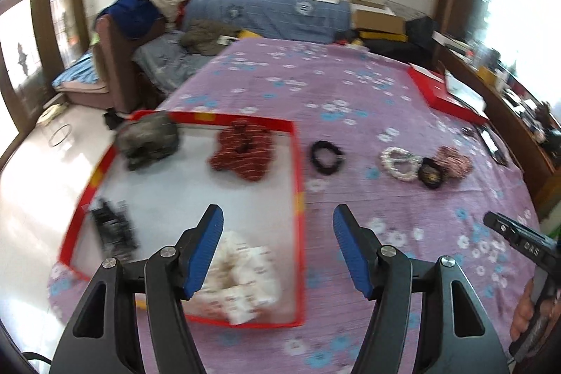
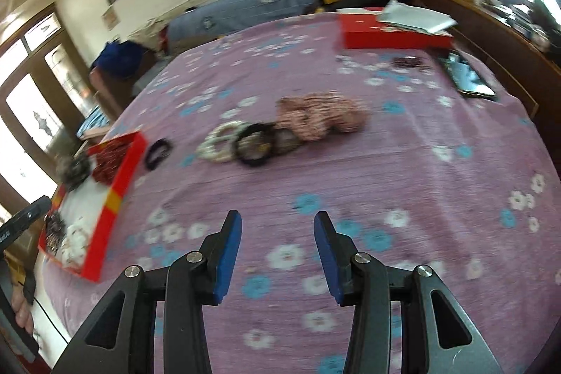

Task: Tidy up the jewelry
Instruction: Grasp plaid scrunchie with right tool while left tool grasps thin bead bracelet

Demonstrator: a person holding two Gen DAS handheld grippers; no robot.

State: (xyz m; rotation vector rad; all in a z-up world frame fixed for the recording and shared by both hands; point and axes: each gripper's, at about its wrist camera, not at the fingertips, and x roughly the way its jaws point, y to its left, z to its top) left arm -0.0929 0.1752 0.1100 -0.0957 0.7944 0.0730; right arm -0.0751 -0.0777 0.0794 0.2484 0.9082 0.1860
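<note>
A red-rimmed tray [image 1: 298, 170] lies on the purple flowered cloth and holds a grey scrunchie [image 1: 147, 140], a red scrunchie [image 1: 242, 152], a black item [image 1: 113, 226] and a white scrunchie [image 1: 242, 283]. On the cloth to its right lie a black hair tie [image 1: 326, 157], a white ring [image 1: 399, 162], a black-gold ring [image 1: 432, 172] and a pink scrunchie [image 1: 454, 161]. My left gripper [image 1: 277, 247] is open and empty above the tray's right rim. My right gripper [image 2: 277, 255] is open and empty over bare cloth, short of the pink scrunchie [image 2: 322, 116], the white ring [image 2: 221, 142] and the tray [image 2: 115, 195].
A red box [image 2: 392, 35] with papers on it sits at the far right of the table. A dark phone or tablet [image 2: 468, 76] lies near the right edge. A sofa with clothes stands behind the table. A wooden sideboard runs along the right.
</note>
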